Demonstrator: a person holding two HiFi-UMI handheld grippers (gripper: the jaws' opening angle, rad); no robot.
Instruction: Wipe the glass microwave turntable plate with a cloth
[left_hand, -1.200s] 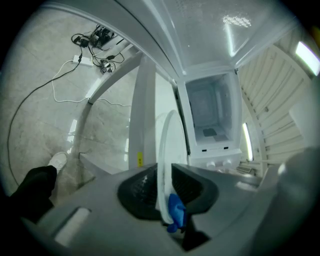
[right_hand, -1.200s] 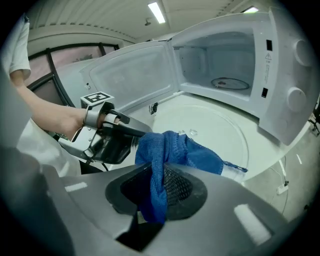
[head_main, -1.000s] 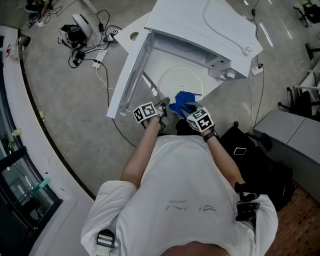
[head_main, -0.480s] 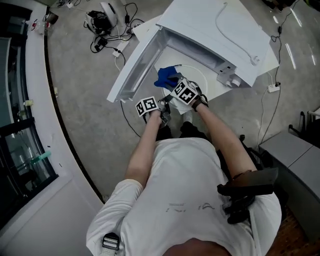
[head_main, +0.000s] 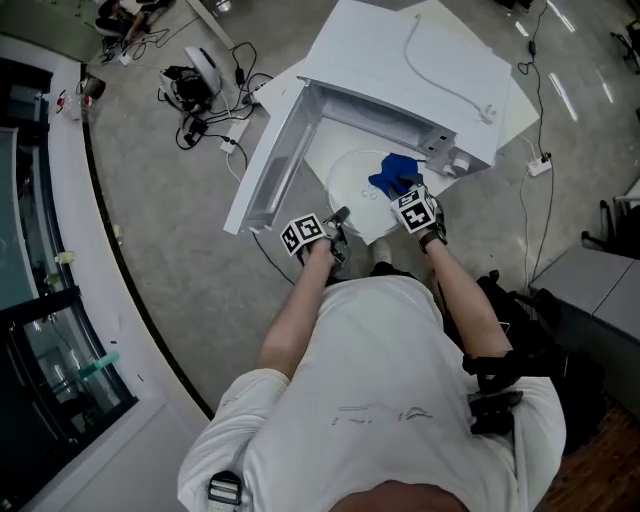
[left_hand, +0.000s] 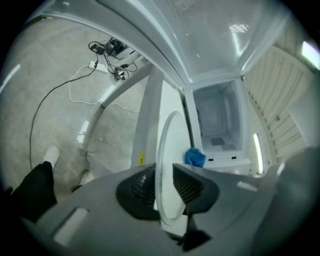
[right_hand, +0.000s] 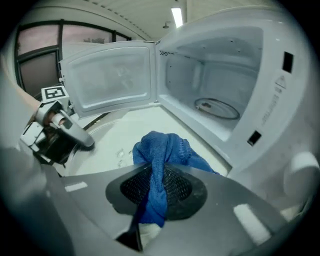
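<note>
**Left gripper**: the jaws are standing narrow. Their pads are clamping the near rim of the glass turntable plate, which is showing edge-on between them.

**Right gripper**: the jaws are closing on a bunched blue cloth, whose wad is hanging out in front of the fingertips.

**Plate:** it is sitting outside the open microwave, in front of the cavity and beside the swung-out door.

**Cloth:** it is hovering over the plate's far right part, next to the cavity. Contact with the glass is not certain.

**Step, as judged:** a wiping stroke is under way.

**Next move, as judged:** it is calling for the cloth to be pressed lightly and drawn across the unwiped glass. The left grip needs to be steadying the rim against sliding.
</note>
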